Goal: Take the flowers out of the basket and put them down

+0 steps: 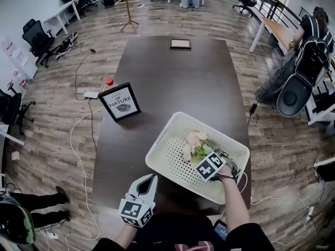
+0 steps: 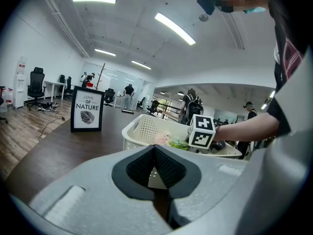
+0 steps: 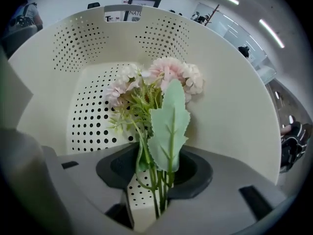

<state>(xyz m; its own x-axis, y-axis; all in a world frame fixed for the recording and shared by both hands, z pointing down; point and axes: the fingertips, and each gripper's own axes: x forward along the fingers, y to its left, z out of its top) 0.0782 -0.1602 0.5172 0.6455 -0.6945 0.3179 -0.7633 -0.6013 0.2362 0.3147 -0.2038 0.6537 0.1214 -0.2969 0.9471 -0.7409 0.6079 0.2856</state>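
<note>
One bunch of pale pink artificial flowers (image 1: 196,141) lies in the white perforated plastic basket (image 1: 168,134), stems between the half-closed, not yet pinching jaws of the right gripper (image 3: 154,166), so gripping then lifting seems next; the left gripper (image 1: 151,180) hangs shut, empty.

Only readable text: "LOVE OF NATURE" above a leaf graphic, on the black-framed white rectangular sign (image 1: 120,102) (image 2: 87,110) standing upright on the dark brown wooden table (image 1: 172,72). Right gripper view shows just "NATU" of that sign (image 3: 135,12), above the rim of the white perforated plastic basket (image 3: 234,106). White wall posters (image 1: 10,48) at head view's left: too small to read.
</note>
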